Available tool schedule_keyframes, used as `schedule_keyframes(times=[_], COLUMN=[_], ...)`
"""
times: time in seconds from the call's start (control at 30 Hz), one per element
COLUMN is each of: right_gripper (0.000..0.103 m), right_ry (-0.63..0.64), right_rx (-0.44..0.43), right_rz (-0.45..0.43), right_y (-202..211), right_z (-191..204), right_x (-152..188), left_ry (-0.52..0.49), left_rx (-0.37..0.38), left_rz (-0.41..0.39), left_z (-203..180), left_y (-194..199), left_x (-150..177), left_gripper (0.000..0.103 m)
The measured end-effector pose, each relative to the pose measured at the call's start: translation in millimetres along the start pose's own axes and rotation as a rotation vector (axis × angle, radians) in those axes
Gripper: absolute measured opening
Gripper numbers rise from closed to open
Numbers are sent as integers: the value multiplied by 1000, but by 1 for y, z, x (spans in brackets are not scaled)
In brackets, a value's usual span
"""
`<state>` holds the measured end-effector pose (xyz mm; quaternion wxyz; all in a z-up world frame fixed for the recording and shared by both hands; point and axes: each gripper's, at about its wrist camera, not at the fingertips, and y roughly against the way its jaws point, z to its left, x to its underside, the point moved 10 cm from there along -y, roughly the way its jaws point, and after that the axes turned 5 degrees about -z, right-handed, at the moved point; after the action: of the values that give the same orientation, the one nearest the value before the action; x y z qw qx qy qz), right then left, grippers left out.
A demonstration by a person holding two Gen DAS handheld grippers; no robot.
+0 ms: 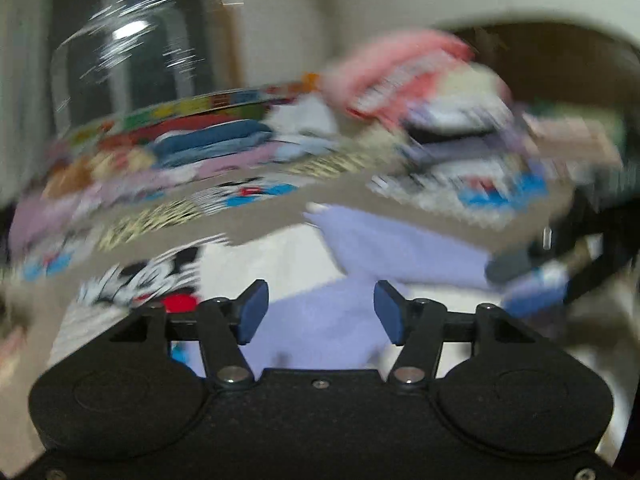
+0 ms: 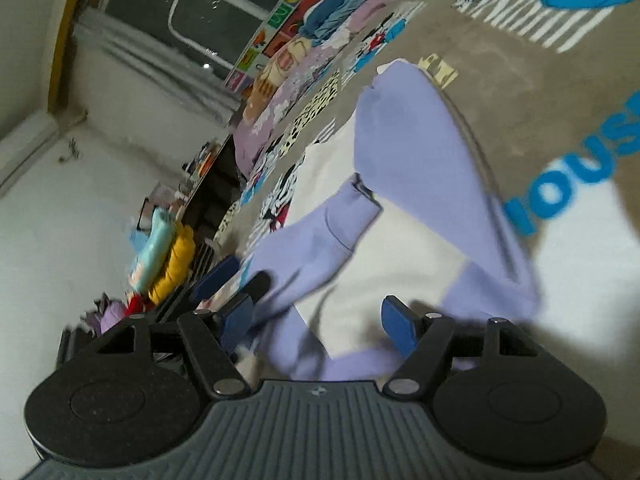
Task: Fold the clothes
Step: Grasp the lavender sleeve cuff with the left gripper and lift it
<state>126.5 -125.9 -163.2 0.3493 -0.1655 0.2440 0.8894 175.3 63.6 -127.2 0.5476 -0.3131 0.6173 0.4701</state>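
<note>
The lilac garment on the bed looks soft, floppy; take its hem. Both grippers, left gripper and right gripper, gape empty.

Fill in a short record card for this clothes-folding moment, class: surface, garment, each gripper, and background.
surface: bed cover, tan with cartoon prints
garment: lilac garment, spread out, partly folded over a white patch
left gripper: jaws apart, lilac cloth seen between the pads, not pinched
right gripper: jaws apart over the lilac cloth, gripping nothing
background: stacked folded clothes along the far edge of the bed; window behind
picture quality: left wrist view heavily blurred
</note>
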Motion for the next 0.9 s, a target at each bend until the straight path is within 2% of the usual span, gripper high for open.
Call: schedule_keyframes(times=[0.13, 0.23, 0.43, 0.6, 0.73, 0.9], right_gripper=[73, 73, 79, 82, 81, 73], right_ry=[-112, -218, -267, -241, -262, -301], right_rx=[30, 42, 96, 121, 119, 113], right_rz=[-8, -4, 22, 12, -65, -168], right_y=[-37, -61, -94, -107, -105, -103], right_z=[-4, -8, -5, 1, -2, -11], right_x=[-9, -13, -8, -7, -10, -10], left_ry=[275, 367, 416, 434, 444, 469], left_rx=[-62, -70, -74, -66, -63, -65], left_rz=[-61, -104, -133, -145, -150, -155], left_z=[46, 61, 70, 73, 75, 81], left_y=[7, 17, 25, 34, 37, 38], left_x=[-9, -15, -23, -24, -23, -22], left_gripper=[59, 59, 59, 59, 59, 59])
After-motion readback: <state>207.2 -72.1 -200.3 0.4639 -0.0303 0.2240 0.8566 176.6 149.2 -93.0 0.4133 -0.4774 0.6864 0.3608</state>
